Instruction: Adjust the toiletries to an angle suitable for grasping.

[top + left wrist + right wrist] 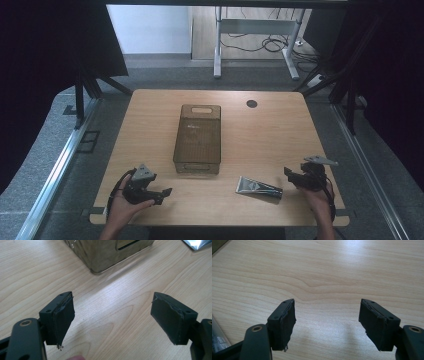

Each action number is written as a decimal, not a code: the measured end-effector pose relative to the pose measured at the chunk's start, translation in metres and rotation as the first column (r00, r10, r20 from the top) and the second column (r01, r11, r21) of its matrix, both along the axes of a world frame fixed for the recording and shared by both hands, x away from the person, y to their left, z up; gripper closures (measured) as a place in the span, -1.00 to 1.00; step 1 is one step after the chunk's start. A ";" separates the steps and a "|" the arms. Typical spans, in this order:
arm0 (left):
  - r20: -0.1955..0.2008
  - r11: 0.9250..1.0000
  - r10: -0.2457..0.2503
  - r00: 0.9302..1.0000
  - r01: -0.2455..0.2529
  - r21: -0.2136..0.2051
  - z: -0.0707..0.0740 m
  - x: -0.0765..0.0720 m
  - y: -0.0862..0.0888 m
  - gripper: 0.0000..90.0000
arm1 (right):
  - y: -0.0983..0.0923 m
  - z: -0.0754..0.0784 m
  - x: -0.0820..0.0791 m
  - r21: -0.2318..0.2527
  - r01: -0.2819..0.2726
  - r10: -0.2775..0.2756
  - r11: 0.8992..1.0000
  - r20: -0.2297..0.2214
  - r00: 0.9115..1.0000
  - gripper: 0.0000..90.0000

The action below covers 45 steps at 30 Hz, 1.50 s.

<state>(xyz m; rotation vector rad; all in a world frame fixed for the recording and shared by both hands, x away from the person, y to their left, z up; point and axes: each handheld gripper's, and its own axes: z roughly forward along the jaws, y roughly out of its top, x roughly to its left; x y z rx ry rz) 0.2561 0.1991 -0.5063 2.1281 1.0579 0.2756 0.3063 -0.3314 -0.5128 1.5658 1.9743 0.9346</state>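
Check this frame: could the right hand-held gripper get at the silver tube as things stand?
Probably yes. The right hand-held gripper is open and sits just beside the tube, which lies flat on the table with bare wood between them. The brown basket stands farther off, out of the way.

A: What does the left hand-held gripper (pixel 167 191) look like?

B: Black all over, with a grey three-cornered plate (pixel 143 173) on top and a black cable (pixel 116 188) looping behind it. Its pads (pixel 63 319) are wrapped in black tape that frays at the edges, and a brass-coloured rivet (pixel 25 322) sits behind the left pad.

A: And the right hand-held gripper (pixel 287 172)?

B: The same: black, grey plate (pixel 320 160) above, taped pads (pixel 284 323), rivet (pixel 257 328) on each arm. Forearms are bare, no sleeves.
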 end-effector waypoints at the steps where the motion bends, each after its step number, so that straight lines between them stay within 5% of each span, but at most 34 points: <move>1: 0.002 1.000 -0.001 1.000 0.001 -0.001 0.000 0.000 0.000 -0.57 | -0.001 0.000 -0.001 -0.001 -0.002 0.002 1.000 0.002 1.000 -0.26; 10: -0.002 1.000 0.000 1.000 0.000 0.000 -0.001 0.000 0.000 -0.57 | 0.002 0.006 -0.004 -0.012 -0.014 0.014 1.000 0.006 1.000 -0.13; 24: 0.002 1.000 -0.003 1.000 0.003 -0.004 0.001 0.000 0.000 -0.57 | 0.011 0.019 -0.011 -0.019 -0.146 0.145 0.989 -0.025 0.989 0.38; 33: -0.001 1.000 -0.003 1.000 0.003 -0.003 0.000 0.000 0.000 -0.57 | 0.013 0.024 -0.016 -0.011 -0.223 0.222 0.975 -0.074 0.972 0.85; 45: -0.003 1.000 -0.002 1.000 0.002 -0.001 0.000 0.000 -0.001 -0.57 | 0.028 0.035 -0.032 -0.031 -0.317 0.315 0.948 -0.066 0.947 1.00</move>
